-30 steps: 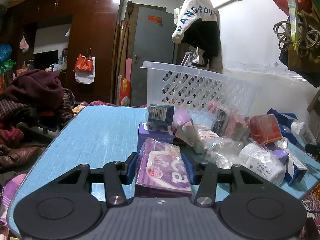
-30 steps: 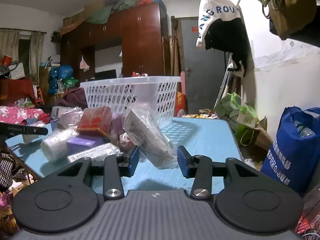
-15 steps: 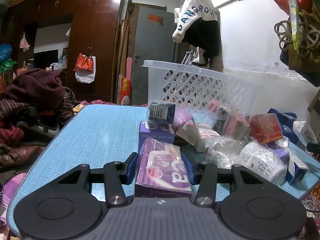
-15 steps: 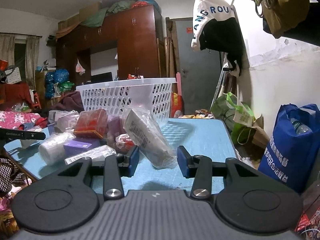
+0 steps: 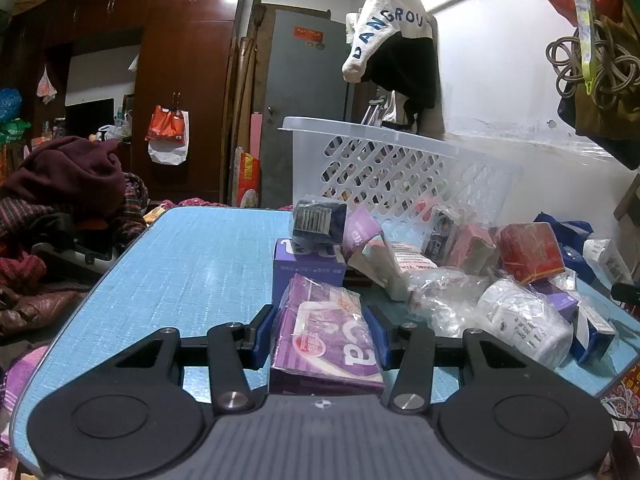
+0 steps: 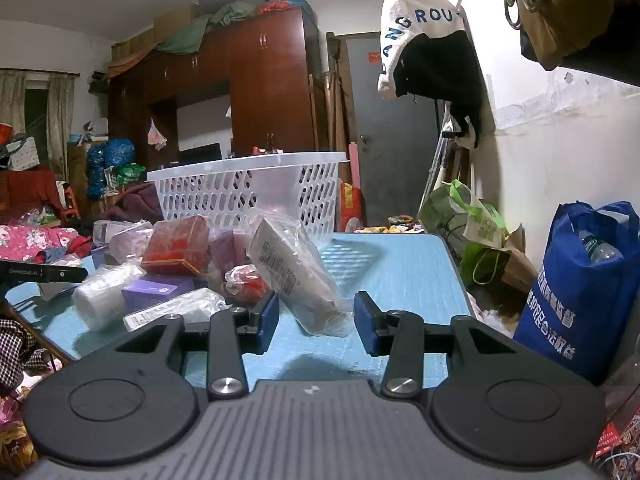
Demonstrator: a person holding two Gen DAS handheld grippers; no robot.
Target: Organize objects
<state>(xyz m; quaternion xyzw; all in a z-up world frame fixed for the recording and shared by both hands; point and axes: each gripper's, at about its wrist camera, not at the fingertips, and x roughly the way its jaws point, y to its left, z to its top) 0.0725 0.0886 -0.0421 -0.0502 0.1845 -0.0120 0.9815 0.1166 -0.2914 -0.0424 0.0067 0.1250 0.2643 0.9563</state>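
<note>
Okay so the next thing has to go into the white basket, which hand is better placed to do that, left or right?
Left, probably. The left gripper is shut on the purple packet, ready to carry to the white basket. The right gripper merely straddles the plastic-wrapped box, with a visible gap at one pad.

Ahead of me I see a dark wooden wardrobe (image 5: 188, 80) beside a grey door (image 5: 304, 108). A white lettered garment (image 6: 424, 36) hangs on the wall, and a blue bag (image 6: 580, 292) stands at my right.
</note>
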